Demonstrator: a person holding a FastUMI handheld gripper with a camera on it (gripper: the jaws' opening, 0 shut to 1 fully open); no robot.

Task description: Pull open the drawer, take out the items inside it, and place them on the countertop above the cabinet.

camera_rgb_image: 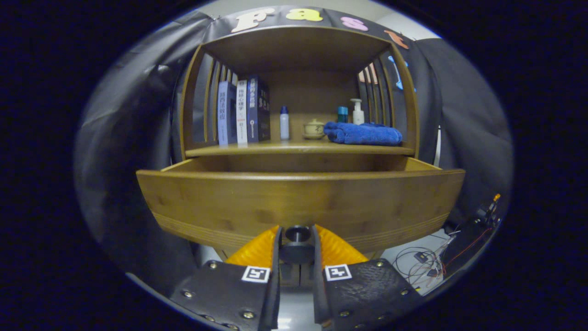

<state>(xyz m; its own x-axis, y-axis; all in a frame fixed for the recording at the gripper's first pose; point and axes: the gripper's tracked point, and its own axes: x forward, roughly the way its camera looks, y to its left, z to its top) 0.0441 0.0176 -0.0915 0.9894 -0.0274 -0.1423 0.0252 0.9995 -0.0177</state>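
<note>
Your gripper (297, 241) pinches the drawer knob (297, 233), both fingers apparently pressing it; the drawer (298, 202) stands pulled out below the countertop (298, 148); its contents are hidden; overpull and it may drop free.

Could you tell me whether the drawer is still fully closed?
No, the drawer stands pulled out from under the shelf, with the gripper closed around its knob.
</note>
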